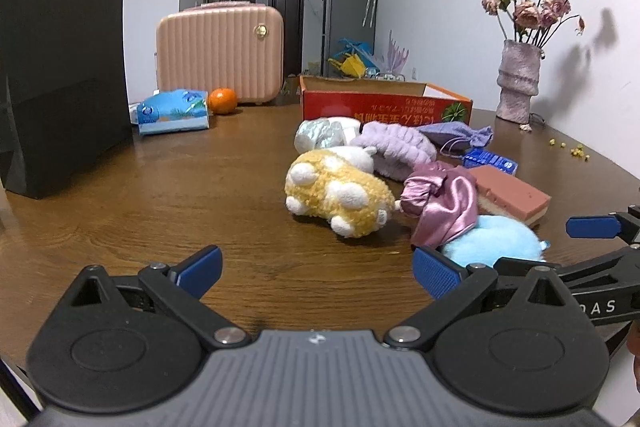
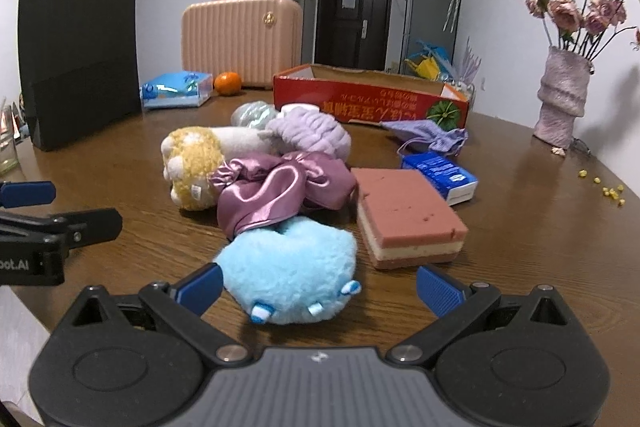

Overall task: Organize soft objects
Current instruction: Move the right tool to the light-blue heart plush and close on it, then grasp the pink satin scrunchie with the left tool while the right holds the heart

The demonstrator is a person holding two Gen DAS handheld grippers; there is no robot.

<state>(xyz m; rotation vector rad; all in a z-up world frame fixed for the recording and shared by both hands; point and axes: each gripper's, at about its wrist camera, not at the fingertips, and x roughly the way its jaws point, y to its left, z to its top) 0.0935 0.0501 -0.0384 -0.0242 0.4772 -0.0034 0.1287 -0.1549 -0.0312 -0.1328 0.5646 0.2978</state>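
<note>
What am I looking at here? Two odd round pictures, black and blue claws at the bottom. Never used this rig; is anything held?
Each picture comes from a fisheye camera on a hand-held gripper that a person carries, looking forward along its two blue-tipped fingers. One view is from the left hand-held gripper, the other from the right hand-held gripper. Both are open and hold nothing. On the brown table lies a pile of soft things: a yellow plush toy, a purple satin cloth, a fluffy blue toy right between the right fingers, and a pink sponge block. Behind stands an open red box.
</note>
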